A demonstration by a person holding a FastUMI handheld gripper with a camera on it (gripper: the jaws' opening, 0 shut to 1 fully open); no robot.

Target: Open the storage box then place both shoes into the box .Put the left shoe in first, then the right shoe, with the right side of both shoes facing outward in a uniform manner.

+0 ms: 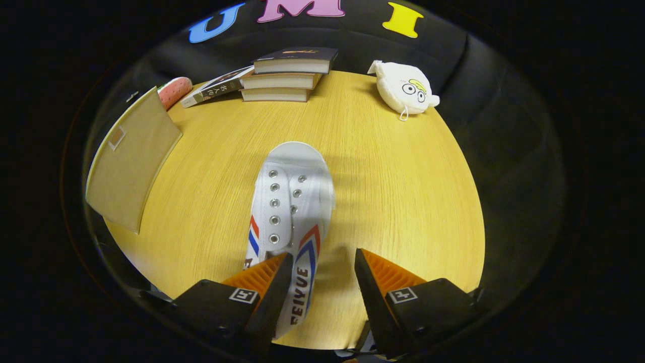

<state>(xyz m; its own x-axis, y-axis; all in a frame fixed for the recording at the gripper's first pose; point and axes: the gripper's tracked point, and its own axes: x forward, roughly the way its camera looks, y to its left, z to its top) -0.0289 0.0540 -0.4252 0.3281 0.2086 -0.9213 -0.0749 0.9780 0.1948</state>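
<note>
A white canvas shoe (289,201) with red and blue stripes lies on the wooden table (393,191), toe pointing away from me. Its heel end reaches back between my fingers. My gripper (322,267) is open. The left finger (269,282) sits over the shoe's inner opening and touches its side wall, while the right finger (375,282) stands apart from the shoe, with bare table between them. A tan cardboard box (128,161) stands beyond the fingers to the left, near the table's edge, its flat side toward me. Whether the box is open cannot be told.
A stack of three books (287,75) with another book (216,86) leaning on it lies at the far side. A pink strawberry toy (174,91) sits behind the box. A white plush pouch (405,88) rests far right.
</note>
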